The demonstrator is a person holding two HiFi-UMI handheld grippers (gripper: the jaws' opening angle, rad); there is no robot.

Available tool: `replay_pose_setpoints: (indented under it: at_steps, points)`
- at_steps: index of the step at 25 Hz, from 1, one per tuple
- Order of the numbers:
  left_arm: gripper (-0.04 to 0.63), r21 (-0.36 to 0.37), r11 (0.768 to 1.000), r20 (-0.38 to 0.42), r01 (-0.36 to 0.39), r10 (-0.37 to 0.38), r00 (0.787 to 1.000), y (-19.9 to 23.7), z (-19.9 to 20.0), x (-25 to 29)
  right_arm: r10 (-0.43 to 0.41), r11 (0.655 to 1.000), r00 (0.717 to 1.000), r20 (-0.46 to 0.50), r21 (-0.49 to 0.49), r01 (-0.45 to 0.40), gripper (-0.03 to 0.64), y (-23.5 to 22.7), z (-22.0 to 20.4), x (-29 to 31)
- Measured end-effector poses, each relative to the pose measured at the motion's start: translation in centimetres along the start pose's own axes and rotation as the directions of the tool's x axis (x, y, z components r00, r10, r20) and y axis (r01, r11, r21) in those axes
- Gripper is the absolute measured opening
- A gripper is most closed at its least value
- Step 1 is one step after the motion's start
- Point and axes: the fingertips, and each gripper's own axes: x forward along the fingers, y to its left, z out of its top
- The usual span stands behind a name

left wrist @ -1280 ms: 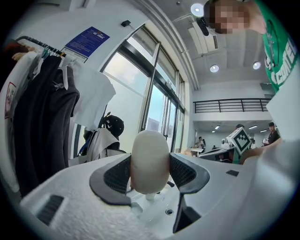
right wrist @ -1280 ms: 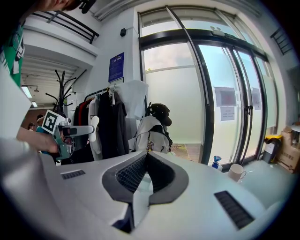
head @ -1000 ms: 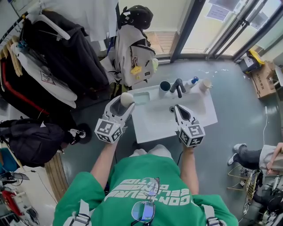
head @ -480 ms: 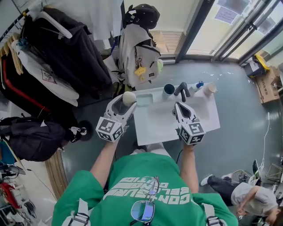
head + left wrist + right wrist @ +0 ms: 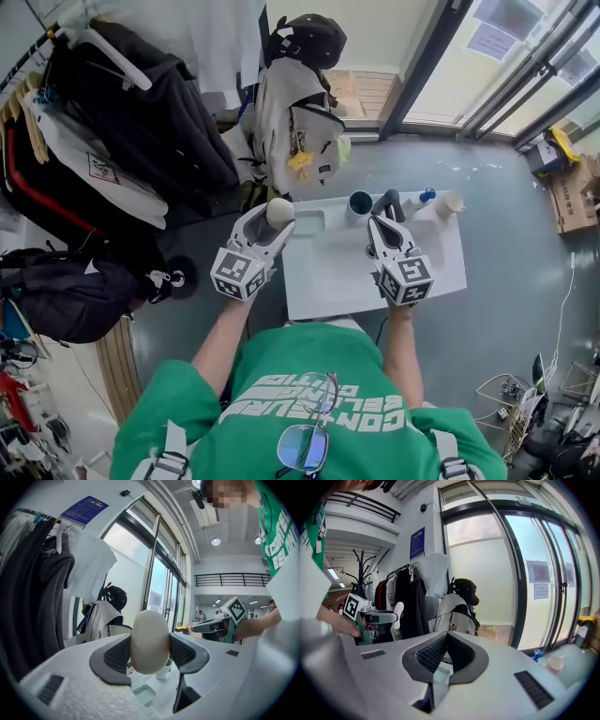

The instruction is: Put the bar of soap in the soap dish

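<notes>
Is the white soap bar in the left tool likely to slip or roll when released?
Likely slippery: the soap bar looks smooth and rounded, pinched only at its middle by the left tool. Its oval shape could rock or roll once released.

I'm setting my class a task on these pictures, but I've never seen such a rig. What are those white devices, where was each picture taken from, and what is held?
No robot: a person holds a two-jaw gripper in each hand. One picture looks down from a head camera; the other two come from cameras on the grippers. Below is a white washbasin with a tap, a dark cup and a clear soap dish. The left gripper clamps an oval bar of soap near the dish; the right gripper is shut and empty.
</notes>
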Motion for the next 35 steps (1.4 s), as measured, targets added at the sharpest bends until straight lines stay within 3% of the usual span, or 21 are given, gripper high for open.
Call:
replay_pose_setpoints:
  at_steps: [12,19,29,35]
  points:
    - [0.258,0.065,0.997,-0.109,0.039,-0.032,0.994,0.6,-3.7,3.2,0.033,0.999,0.999,-0.038,0.029,-0.032,0.014,-1.8,-1.8,1.8]
    - [0.258,0.093,0.993,-0.200,0.077,-0.057,0.978,0.9,-6.9,5.2,0.035,0.998,0.997,-0.075,0.059,-0.031,0.014,-2.7,-4.0,2.3]
    - [0.258,0.131,0.974,-0.326,0.183,-0.132,0.936,0.6,-11.8,8.3,0.097,0.991,0.984,-0.149,0.105,-0.082,0.014,-1.5,-9.2,4.1]
    - [0.258,0.123,0.966,-0.452,0.228,-0.150,0.879,0.8,-16.5,9.1,0.151,0.983,0.967,-0.204,0.132,-0.126,0.014,-0.4,-12.5,5.7]
